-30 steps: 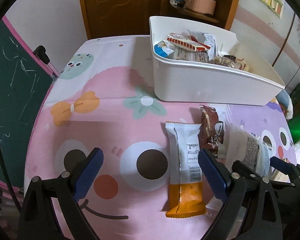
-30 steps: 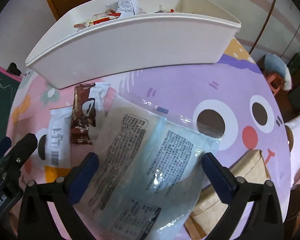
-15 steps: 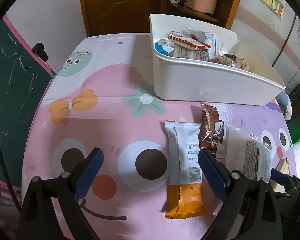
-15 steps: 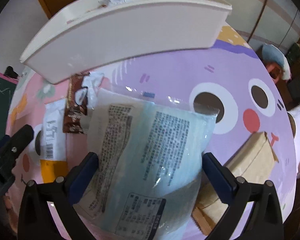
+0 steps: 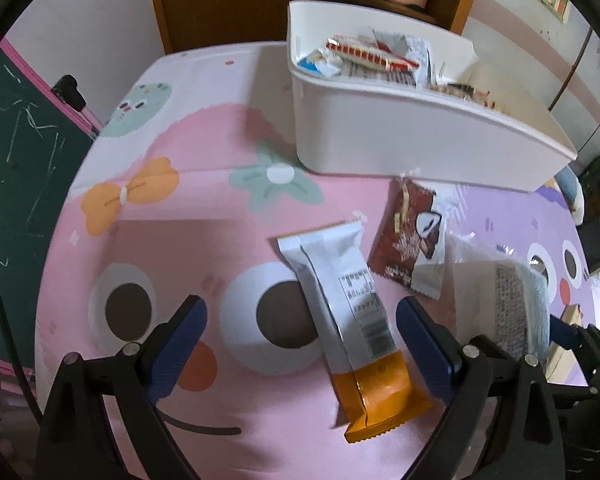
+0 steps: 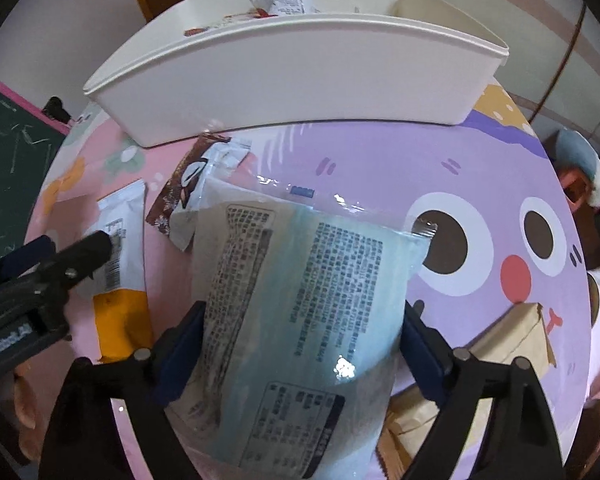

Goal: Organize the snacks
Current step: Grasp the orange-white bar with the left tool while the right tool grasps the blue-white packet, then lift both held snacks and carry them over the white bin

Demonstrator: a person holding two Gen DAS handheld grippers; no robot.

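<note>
Two grippers point steeply down over a table covered with a pink and lilac cartoon-face cloth, and the long white plastic bin at its far side serves as the landmark. Several wrapped snacks already lie inside the bin, heaped toward its left end.

On the cloth just in front of the bin's near wall lies a dark red and white snack packet, its top corner close to the wall. Nearer than that, further from the bin, a white and orange snack bar wrapper lies flat, printed side up, its orange end pointing away from the bin.

The left gripper hangs above this wrapper with its blue pads spread wide; the wrapper's lower half sits between them, nearer the right pad, and neither pad presses on it.

To the right of the red packet, well in front of the bin, is a large clear plastic bag with pale blue and cream printing. The right gripper straddles it, and its jaws have just been closing on it; both blue pads now sit against the bag's edges.

A tan paper packet lies to the bag's right, partly under it.
</note>
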